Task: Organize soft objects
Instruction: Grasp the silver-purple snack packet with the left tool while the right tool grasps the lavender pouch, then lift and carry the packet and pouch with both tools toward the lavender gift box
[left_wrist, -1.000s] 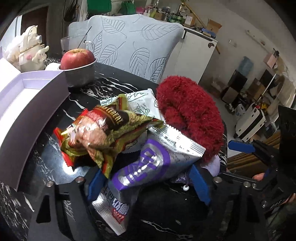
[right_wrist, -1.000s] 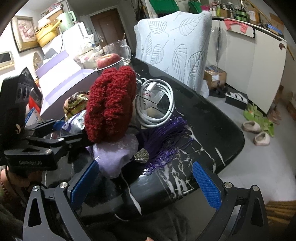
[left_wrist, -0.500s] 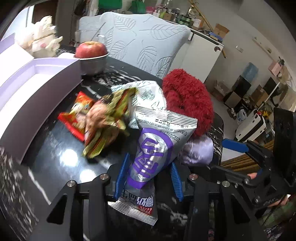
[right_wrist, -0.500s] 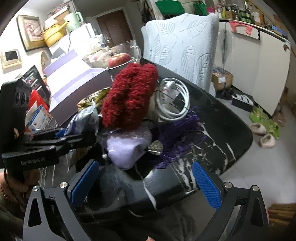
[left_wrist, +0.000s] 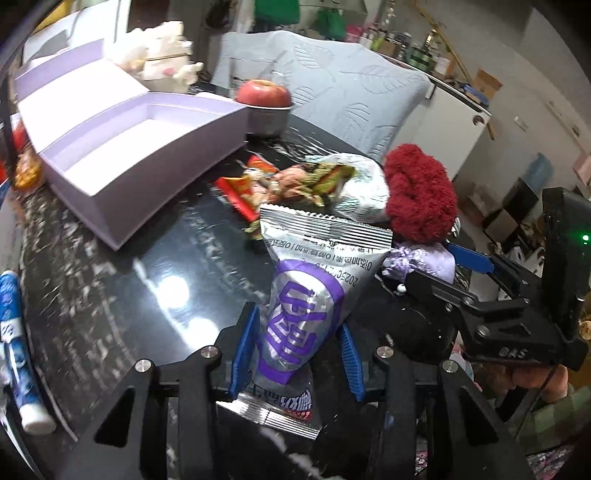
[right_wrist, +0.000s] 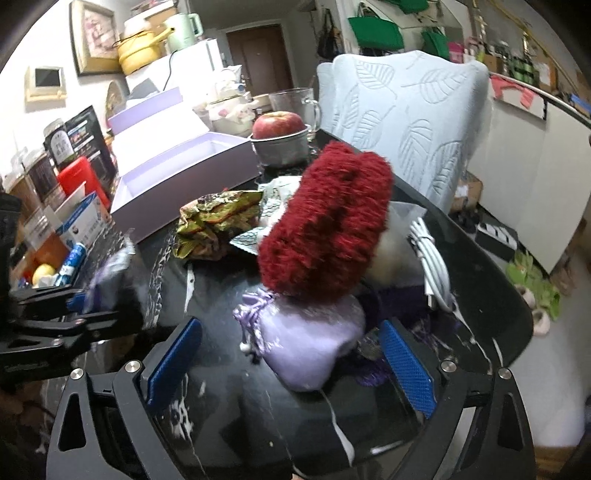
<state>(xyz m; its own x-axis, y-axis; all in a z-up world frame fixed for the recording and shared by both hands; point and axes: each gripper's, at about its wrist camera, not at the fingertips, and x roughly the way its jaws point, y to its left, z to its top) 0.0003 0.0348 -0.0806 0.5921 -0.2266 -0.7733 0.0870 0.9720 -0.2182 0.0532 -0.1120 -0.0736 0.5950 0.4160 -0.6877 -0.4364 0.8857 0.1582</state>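
Observation:
My left gripper (left_wrist: 297, 356) is shut on a silver and purple snack packet (left_wrist: 308, 295) and holds it above the black marble table (left_wrist: 129, 280). The open lilac box (left_wrist: 122, 147) lies to its left. Other snack packets (left_wrist: 284, 184) lie beyond it. My right gripper (right_wrist: 291, 363) is open, its blue pads either side of a lilac drawstring pouch (right_wrist: 310, 339), not touching it. A fuzzy red woolly item (right_wrist: 328, 225) rests just behind the pouch; it also shows in the left wrist view (left_wrist: 419, 195).
An apple in a metal bowl (left_wrist: 266, 107) and a glass mug (right_wrist: 295, 103) stand at the back. A white cable coil (right_wrist: 432, 258) and purple tassel lie at the right. A blue tube (left_wrist: 16, 343) lies at the left edge. A leaf-patterned chair (right_wrist: 413, 114) stands behind.
My left gripper has closed on the silver and purple packet, lifted it off the pile and pulled back to the left. My right gripper has moved in around the lilac pouch.

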